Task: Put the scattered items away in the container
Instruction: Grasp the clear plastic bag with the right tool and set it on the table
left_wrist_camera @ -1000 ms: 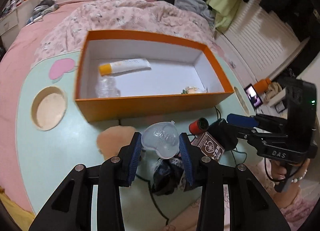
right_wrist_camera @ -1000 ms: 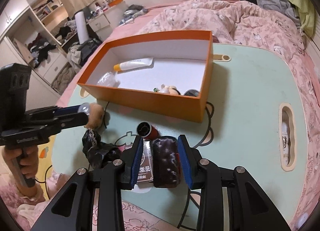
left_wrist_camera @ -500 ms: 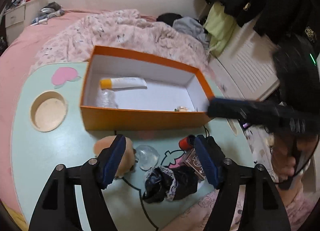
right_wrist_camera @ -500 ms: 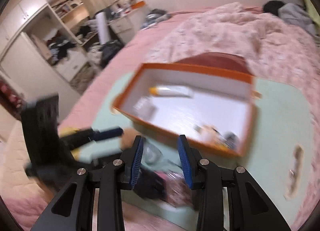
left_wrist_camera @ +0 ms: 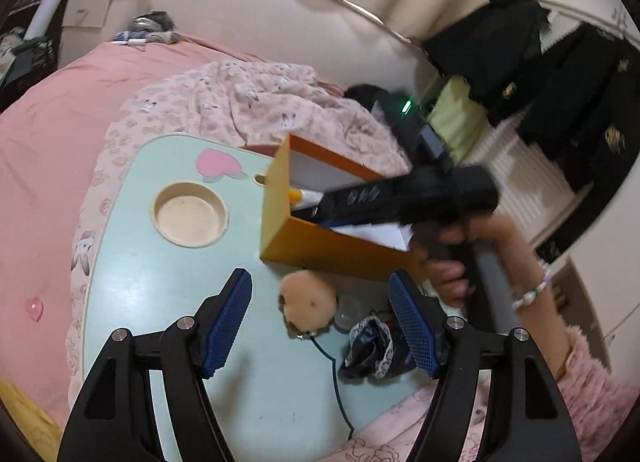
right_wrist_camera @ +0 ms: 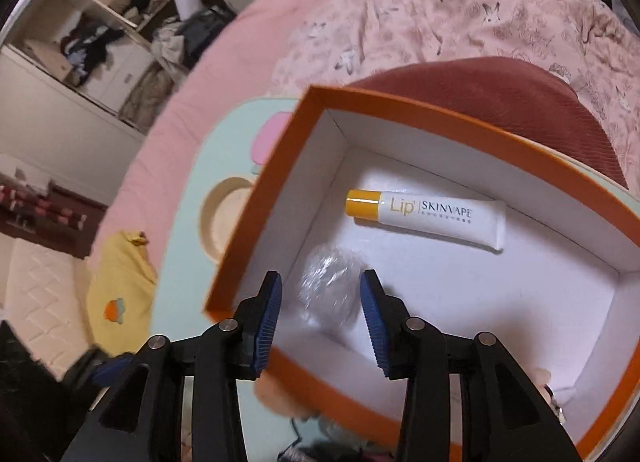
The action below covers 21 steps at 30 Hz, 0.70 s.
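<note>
The orange box (right_wrist_camera: 460, 122) with a white inside holds a white lip tube (right_wrist_camera: 424, 218) with a yellow cap and a clear plastic ball (right_wrist_camera: 330, 294). My right gripper (right_wrist_camera: 320, 302) hangs over that ball, jaws opening, nothing gripped. From the left wrist, its black body (left_wrist_camera: 420, 194) reaches over the box (left_wrist_camera: 320, 246). My left gripper (left_wrist_camera: 320, 322) stands open above the table. Beneath it lie a peach fluffy ball (left_wrist_camera: 308, 306), a small clear shell (left_wrist_camera: 344, 318) and a black lace cloth (left_wrist_camera: 372, 350).
The mint table (left_wrist_camera: 168, 302) sits on a pink bed and has a round cup recess (left_wrist_camera: 190, 214) left of the box. A person's hand (left_wrist_camera: 452, 274) holds the right tool. A thin cable (left_wrist_camera: 336, 374) runs across the table front.
My left gripper let the clear shell drop onto the table, opened wide and swung left. My right gripper left the dark pouch on the table and moved over the box.
</note>
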Motion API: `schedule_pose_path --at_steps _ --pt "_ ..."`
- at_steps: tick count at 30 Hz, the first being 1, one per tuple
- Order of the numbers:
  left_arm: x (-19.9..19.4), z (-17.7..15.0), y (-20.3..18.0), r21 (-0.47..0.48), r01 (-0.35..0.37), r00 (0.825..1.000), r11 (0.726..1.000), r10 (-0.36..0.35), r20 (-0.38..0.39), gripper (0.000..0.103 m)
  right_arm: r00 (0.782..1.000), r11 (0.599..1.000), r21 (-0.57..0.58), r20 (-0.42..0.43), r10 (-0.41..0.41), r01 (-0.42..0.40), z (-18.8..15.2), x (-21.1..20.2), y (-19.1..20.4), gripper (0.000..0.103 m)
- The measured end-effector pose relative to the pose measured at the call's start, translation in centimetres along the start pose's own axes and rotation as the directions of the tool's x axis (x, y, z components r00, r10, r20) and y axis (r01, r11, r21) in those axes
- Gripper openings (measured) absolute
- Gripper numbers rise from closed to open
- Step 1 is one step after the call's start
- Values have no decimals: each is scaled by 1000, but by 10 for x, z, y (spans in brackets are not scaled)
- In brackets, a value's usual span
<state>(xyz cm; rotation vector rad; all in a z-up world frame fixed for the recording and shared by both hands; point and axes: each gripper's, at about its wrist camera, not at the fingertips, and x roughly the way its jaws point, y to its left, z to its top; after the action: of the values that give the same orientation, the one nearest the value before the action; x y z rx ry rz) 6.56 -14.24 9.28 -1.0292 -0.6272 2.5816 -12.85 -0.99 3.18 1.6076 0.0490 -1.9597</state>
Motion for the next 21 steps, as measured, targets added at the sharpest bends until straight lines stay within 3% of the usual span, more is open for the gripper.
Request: schedule_pose_path --at_steps 1,3,6,10,14,17,21 --pt "-2 0 1 -2 6 1000 1000 -6 7 71 1000 1000 -3 -8 -13 13 -1 5 0 41" --pt "-4 0 0 4 6 1000 1000 -6 13 71 1000 1000 -22 18 -16 17 -2 4 -1 28" --pt "-3 0 -2 14 4 1000 1000 -5 8 71 998 1000 7 55 25 -25 -5 -14 -9 28" --pt "1 1 -6 24 1 1000 1000 -1 -14 71 980 999 -18 193 54 -51 -19 -77 -11 28" --pt "7 6 -12 33 1 1000 999 0 -30 71 959 996 -80 277 59 -39 -57 -133 -9 28" --pt "16 14 -20 55 1 999 998 1 -46 71 962 992 -120 263 75 -44 -87 -140 -9 28" --pt "34 35 -38 136 -40 997 990 49 -65 71 976 991 -133 216 33 -4 -117 -111 -11 28"
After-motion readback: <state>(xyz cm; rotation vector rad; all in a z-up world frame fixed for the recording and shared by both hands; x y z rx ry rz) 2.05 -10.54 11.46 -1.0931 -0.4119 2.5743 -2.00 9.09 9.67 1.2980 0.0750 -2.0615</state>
